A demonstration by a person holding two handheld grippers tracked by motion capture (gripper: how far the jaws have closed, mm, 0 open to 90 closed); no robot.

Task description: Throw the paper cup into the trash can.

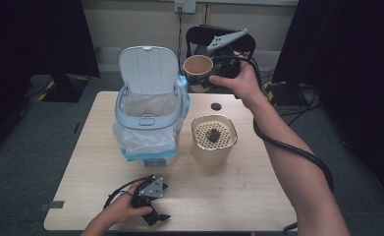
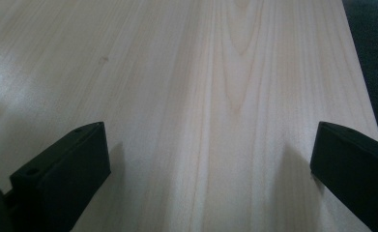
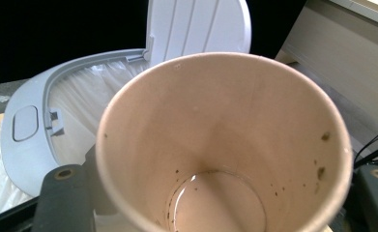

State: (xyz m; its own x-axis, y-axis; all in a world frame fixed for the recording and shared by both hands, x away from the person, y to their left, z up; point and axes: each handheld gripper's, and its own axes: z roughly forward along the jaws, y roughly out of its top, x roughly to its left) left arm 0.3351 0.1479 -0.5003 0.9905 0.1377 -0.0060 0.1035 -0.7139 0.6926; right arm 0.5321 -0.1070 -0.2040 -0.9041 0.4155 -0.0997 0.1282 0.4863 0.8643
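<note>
Standing open with its lid up, the bin [image 1: 148,115] waits for waste beside the strainer pot [image 1: 213,139]. Clenched on the cup [image 1: 198,66], the right gripper [image 1: 218,69] holds it raised near the bin, likely to discard it. Resting on the table [image 1: 248,191], the left gripper [image 1: 156,206] gapes, grasping nothing.

Two handheld grippers are seen, each black-bodied and topped by a grey three-cornered plate dotted with small holes. A thick black cable is trailed from the right gripper [image 1: 206,73] along a bare, sleeveless forearm. A thinner black cable is looped beside the left gripper [image 1: 162,209]. Its blocky matte jaws are marked by round screw recesses.
</note>
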